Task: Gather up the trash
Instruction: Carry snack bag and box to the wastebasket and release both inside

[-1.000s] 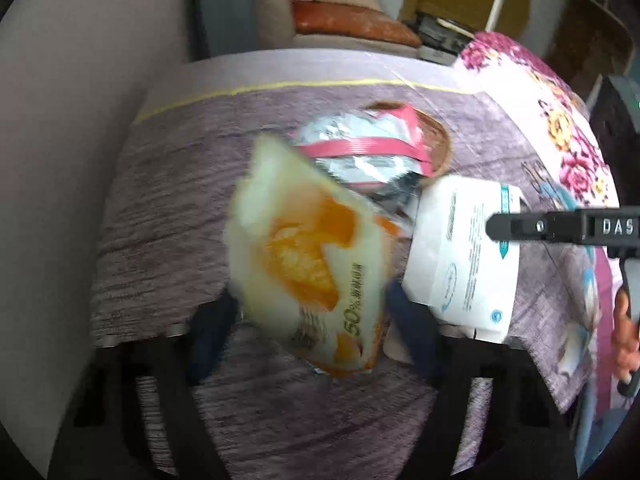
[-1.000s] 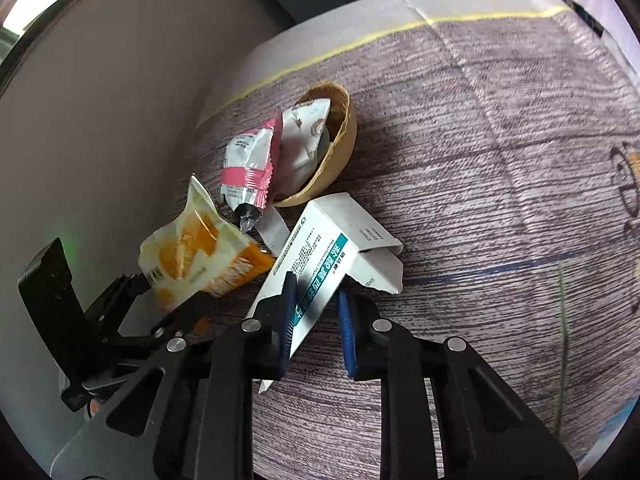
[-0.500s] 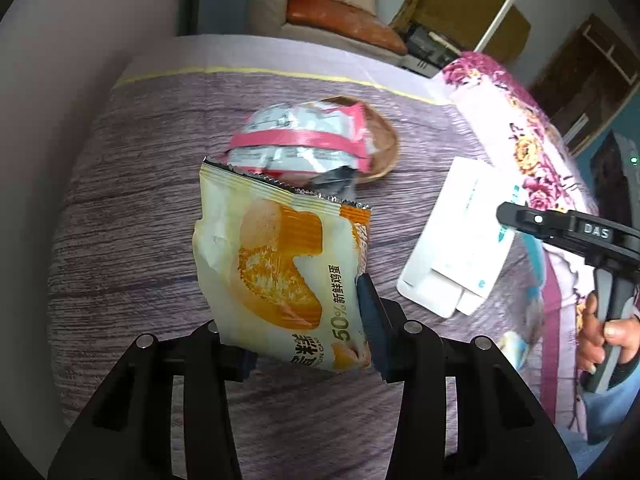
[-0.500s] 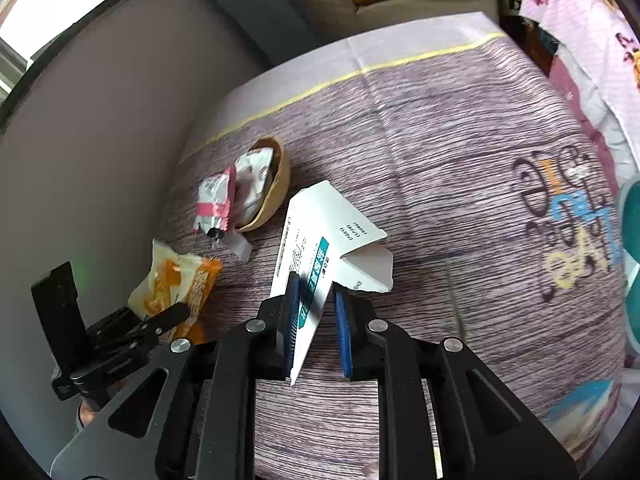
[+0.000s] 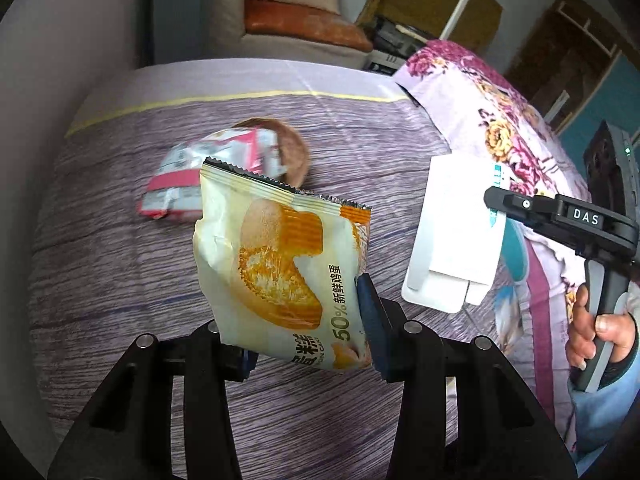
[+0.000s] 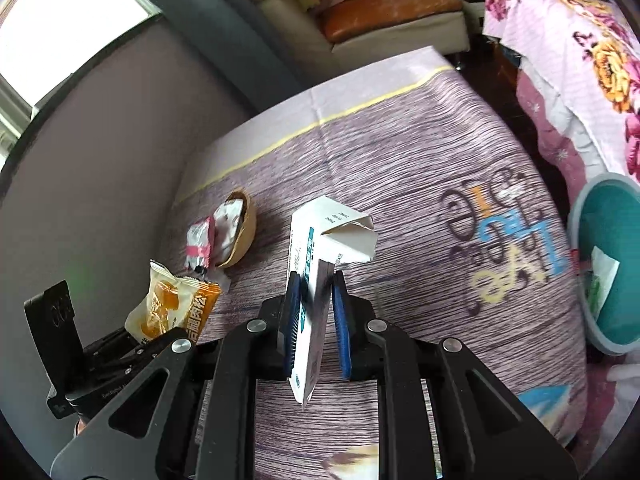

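My left gripper (image 5: 308, 320) is shut on a cream and orange cake wrapper (image 5: 280, 264) and holds it above the purple tablecloth (image 5: 100, 264). My right gripper (image 6: 316, 312) is shut on a flattened white and teal carton (image 6: 316, 272) with an open flap, also lifted off the table. The carton shows in the left wrist view (image 5: 456, 236), and the wrapper shows in the right wrist view (image 6: 172, 304). A pink and silver wrapper (image 5: 200, 176) lies half in a small brown bowl (image 5: 296, 152) on the cloth. A teal bin (image 6: 608, 256) stands at the right, with a scrap inside.
The wall runs along the table's left side. A bed with a pink floral cover (image 6: 580, 40) stands to the right of the table. A sofa with an orange cushion (image 5: 300, 32) sits beyond the far edge.
Both grippers have lifted their items higher off the table and pulled back from the bowl. The right gripper has swung right, bringing the teal bin into view.
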Demonstrator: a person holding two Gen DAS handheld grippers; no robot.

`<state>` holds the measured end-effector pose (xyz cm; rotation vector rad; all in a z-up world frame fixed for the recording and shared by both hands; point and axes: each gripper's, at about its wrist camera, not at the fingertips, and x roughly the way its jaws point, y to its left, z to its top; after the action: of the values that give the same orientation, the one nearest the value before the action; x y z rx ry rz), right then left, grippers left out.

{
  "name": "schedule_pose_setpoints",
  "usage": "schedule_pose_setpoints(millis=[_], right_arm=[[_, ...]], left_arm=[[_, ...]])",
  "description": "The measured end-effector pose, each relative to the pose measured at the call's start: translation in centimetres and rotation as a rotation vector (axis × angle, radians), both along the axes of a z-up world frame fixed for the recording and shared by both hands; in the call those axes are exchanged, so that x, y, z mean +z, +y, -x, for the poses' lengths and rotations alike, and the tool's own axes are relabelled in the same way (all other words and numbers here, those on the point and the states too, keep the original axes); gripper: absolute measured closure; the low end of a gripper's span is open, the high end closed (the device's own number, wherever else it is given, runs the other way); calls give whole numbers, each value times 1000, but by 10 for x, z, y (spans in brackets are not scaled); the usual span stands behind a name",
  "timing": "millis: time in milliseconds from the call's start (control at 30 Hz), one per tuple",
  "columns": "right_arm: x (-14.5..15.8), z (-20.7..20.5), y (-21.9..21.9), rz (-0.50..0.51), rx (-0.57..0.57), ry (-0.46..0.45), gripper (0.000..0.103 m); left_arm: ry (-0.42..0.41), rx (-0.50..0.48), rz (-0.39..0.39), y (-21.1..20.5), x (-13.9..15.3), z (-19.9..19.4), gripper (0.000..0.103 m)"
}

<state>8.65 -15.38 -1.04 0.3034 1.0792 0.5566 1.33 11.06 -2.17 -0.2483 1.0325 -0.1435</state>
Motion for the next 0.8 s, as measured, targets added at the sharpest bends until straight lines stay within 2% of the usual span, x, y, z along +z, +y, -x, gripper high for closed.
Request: schedule_pose_setpoints(millis=[167,300,533,667,800], right_arm=[[-2,0,-16,11,-1,9,88],[-10,-4,-14,12,24,39,88],[-11,-5,-13,21,29,21,88],[-1,-6,-27,14,-3,-11,88],[8,-8,-54,9,-58,-30,88]], left_arm=[[12,-49,18,-27,-3,-15,58],[41,-71,14,-43,-17,-25,58],[101,-56,30,-40,-39,-32,58],[70,-56,44,-41,-26,-37,59],[28,-97,37,-63,-8,-50,58]])
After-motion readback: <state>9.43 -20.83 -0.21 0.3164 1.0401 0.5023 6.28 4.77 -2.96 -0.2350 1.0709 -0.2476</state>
